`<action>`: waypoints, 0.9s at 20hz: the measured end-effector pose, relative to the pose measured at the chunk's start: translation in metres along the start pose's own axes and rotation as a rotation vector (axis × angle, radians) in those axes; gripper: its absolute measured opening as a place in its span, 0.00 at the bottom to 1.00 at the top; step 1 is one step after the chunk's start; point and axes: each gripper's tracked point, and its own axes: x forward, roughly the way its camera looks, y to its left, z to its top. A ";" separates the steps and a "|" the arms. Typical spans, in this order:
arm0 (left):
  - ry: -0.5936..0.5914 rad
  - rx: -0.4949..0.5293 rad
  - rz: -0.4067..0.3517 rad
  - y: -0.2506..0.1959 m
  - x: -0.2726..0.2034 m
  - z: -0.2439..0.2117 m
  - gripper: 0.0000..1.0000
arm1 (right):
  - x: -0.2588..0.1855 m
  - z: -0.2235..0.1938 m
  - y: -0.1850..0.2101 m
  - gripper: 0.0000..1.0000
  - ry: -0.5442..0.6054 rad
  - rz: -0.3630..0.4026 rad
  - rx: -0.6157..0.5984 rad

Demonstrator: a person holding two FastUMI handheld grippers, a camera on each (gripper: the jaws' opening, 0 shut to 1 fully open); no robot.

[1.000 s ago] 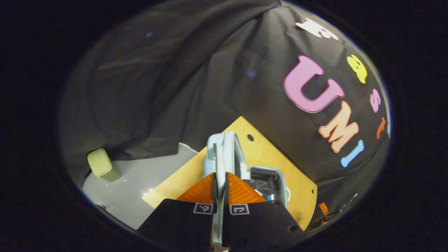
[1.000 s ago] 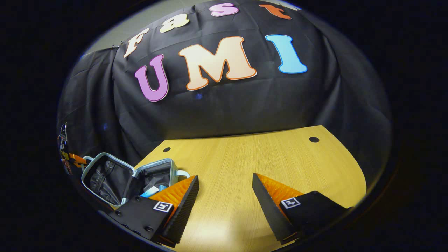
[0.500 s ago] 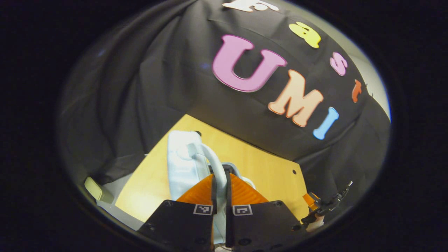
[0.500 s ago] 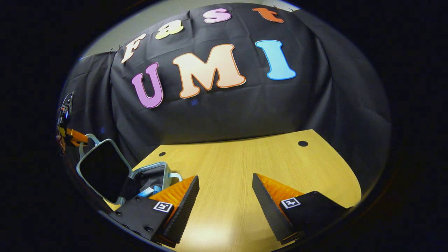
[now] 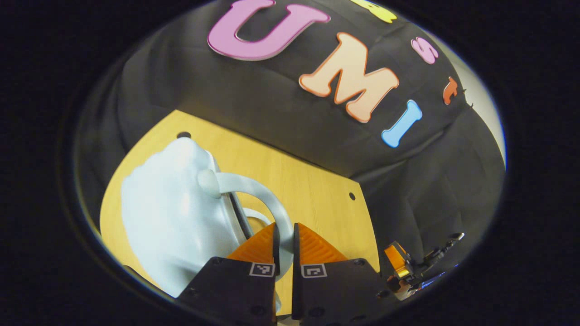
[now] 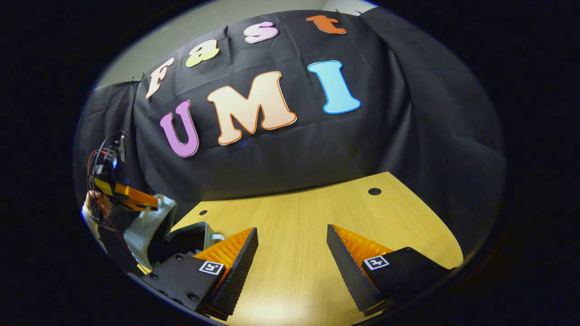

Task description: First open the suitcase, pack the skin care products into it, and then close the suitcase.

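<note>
Yellow wooden table (image 6: 317, 235) against black cloth. On its left part, pale blue suitcase (image 5: 172, 217), lid (image 6: 147, 226) tilted over the base, not yet flat. Left gripper (image 5: 284, 237) clamped on the lid's handle (image 5: 267, 199) — fingers nearly touching. Right gripper (image 6: 292, 253) above bare tabletop, fingers wide apart, gripping nothing — well apart from the case.

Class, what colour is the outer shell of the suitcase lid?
Pale blue, almost white; the suitcase lid shows best in the left gripper view.
</note>
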 end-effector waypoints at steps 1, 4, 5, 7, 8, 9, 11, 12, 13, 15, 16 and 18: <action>0.034 -0.001 0.013 0.001 0.017 -0.011 0.07 | -0.001 0.001 -0.003 0.96 -0.001 -0.004 -0.001; 0.121 0.005 0.047 0.003 0.046 -0.039 0.07 | -0.004 0.001 -0.014 0.96 0.004 -0.016 0.008; 0.149 0.005 0.060 0.007 0.055 -0.045 0.07 | -0.006 0.000 -0.017 0.96 0.007 -0.020 0.010; 0.184 0.015 0.087 0.015 0.060 -0.052 0.07 | -0.007 -0.002 -0.021 0.95 0.013 -0.023 0.011; 0.199 0.023 0.108 0.017 0.063 -0.055 0.07 | -0.008 -0.002 -0.021 0.96 0.015 -0.022 0.011; 0.210 0.029 0.124 0.019 0.065 -0.058 0.07 | -0.008 -0.002 -0.021 0.96 0.016 -0.020 0.010; 0.230 0.027 0.134 0.017 0.064 -0.060 0.10 | -0.009 -0.001 -0.021 0.96 0.015 -0.014 0.008; 0.236 0.022 0.124 0.016 0.062 -0.063 0.11 | -0.008 0.001 -0.020 0.95 0.011 -0.009 0.011; 0.235 0.008 0.094 0.009 0.057 -0.065 0.21 | -0.008 0.002 -0.019 0.95 0.009 -0.004 0.016; 0.251 0.018 0.110 0.005 0.050 -0.075 0.34 | -0.007 0.005 -0.014 0.96 0.002 0.010 0.028; 0.263 0.038 0.139 0.007 0.046 -0.078 0.58 | -0.007 0.005 -0.011 0.96 -0.001 0.019 0.033; 0.256 0.082 0.166 0.002 0.032 -0.080 0.92 | -0.009 0.009 -0.002 0.96 -0.008 0.042 0.044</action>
